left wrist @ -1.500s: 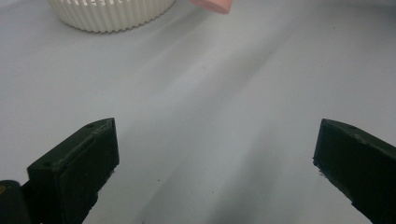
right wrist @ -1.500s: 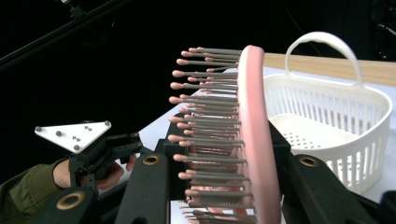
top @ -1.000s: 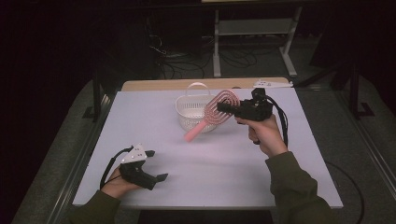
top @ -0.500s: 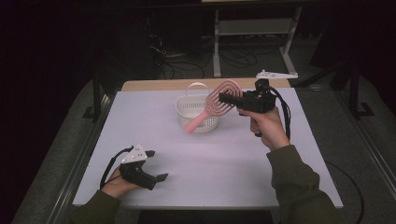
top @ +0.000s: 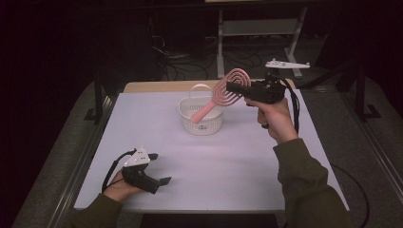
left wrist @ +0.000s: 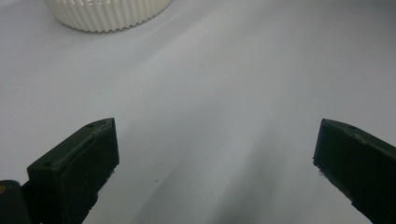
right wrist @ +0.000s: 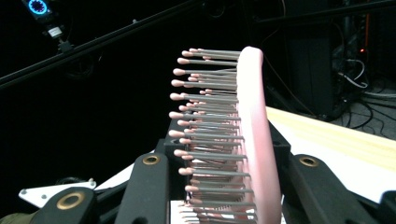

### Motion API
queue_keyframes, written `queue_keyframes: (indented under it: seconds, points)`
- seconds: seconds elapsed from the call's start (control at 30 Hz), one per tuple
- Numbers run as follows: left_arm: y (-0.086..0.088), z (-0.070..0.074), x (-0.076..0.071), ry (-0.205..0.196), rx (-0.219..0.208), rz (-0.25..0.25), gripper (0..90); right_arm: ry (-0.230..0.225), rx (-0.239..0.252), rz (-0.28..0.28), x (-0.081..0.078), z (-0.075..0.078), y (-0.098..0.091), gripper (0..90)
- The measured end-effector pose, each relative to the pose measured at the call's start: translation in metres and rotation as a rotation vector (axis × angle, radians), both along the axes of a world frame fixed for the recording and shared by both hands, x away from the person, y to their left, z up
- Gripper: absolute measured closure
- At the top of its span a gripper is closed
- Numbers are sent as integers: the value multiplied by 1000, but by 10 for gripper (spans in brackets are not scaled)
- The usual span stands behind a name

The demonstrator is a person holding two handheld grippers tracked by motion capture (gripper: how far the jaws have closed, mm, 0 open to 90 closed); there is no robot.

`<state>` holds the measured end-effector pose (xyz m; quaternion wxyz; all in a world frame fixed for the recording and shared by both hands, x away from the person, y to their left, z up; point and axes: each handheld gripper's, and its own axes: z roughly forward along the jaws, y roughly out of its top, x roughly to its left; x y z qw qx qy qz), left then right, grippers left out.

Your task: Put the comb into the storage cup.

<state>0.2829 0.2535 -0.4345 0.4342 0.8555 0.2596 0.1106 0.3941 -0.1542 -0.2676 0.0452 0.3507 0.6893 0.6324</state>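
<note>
Clamping a pink hairbrush (top: 223, 95) above the white basket (top: 202, 124) at frame centre, the right gripper (top: 234, 87); left gripper (top: 164, 180) gapes wide, lower left.

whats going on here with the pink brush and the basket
A person works at a white table with a gripper in each hand. The right gripper is shut on the head of a pink hairbrush and holds it in the air, tilted, with the handle end pointing down into a small white basket. The left gripper rests low near the table's front edge, jaws open with nothing between them.
</note>
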Motion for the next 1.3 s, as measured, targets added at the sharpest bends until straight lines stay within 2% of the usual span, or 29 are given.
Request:
queue_keyframes:
  seconds: [0.37,1.3]
  points:
    - [0,0,0,8,-4,-4,1,0,0,-42,14,1,3,631]
    - [-1,0,-1,-4,6,-21,1,37,-4,-112,46,-31,33,631]
